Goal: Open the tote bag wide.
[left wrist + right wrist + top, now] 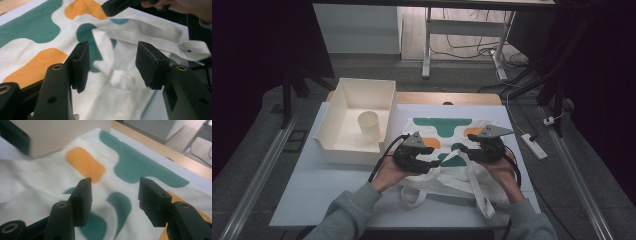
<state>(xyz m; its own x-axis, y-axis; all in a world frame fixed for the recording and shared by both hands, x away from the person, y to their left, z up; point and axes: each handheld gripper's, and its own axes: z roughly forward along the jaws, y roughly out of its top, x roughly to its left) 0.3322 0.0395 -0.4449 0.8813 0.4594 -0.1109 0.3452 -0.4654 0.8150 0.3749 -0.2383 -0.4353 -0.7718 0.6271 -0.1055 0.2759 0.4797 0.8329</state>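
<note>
Grippers are hovering released at frame centre: left gripper [428, 161] and right gripper [471, 152] are gripping nothing. You are leaving the tote bag [447, 131] flat, handles [477, 192] loose.

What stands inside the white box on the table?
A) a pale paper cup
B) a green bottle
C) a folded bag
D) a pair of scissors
A: in the high view a pale paper cup stands upright inside the white box, to the left of the printed tote bag.
</note>
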